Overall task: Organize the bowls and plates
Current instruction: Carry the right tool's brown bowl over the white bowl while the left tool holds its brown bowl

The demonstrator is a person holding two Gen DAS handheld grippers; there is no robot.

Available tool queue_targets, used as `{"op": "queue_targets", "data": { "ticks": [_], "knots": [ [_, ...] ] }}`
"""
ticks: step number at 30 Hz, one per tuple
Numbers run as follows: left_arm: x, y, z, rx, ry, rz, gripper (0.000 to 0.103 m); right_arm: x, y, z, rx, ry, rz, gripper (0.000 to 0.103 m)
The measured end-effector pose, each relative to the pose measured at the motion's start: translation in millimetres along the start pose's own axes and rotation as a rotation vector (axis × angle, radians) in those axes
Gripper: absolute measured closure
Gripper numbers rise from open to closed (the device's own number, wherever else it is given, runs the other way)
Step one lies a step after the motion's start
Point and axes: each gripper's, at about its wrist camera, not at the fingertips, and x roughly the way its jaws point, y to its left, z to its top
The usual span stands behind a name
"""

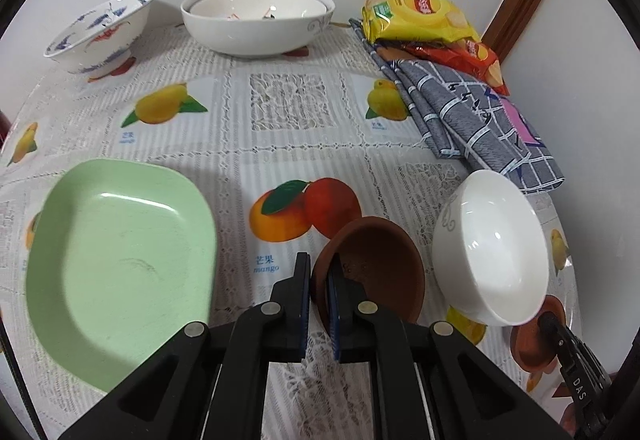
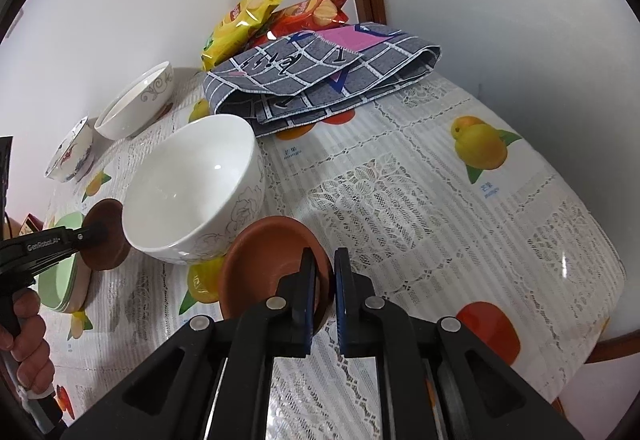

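Note:
My left gripper [image 1: 319,266] is shut on the rim of a small brown clay dish [image 1: 372,268] and holds it tilted above the table. My right gripper [image 2: 325,260] is shut on the rim of a second brown clay dish [image 2: 272,264]. A white bowl [image 1: 492,252] stands between the two dishes, also in the right wrist view [image 2: 192,196]. A pale green square plate [image 1: 120,260] lies at the left. A large white bowl with a smaller one nested inside [image 1: 256,20] and a blue-patterned bowl [image 1: 100,32] stand at the back.
A folded grey checked cloth [image 1: 472,120] and yellow [image 1: 416,20] and red snack bags [image 1: 468,60] lie at the back right by the wall. The table has a fruit-print lace cloth [image 1: 288,108]. The table's edge curves at the right [image 2: 600,280].

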Motion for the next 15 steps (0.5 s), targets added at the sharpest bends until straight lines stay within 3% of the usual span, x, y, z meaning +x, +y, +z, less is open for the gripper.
{"op": "queue_targets", "data": {
  "ticks": [15],
  "knots": [
    [-64.1, -14.8, 2.9, 0.038, -0.077, -0.026, 0.095, -64.7, 17.6, 20.0, 0.013, -0.094, 0.008, 0.094]
  ]
}}
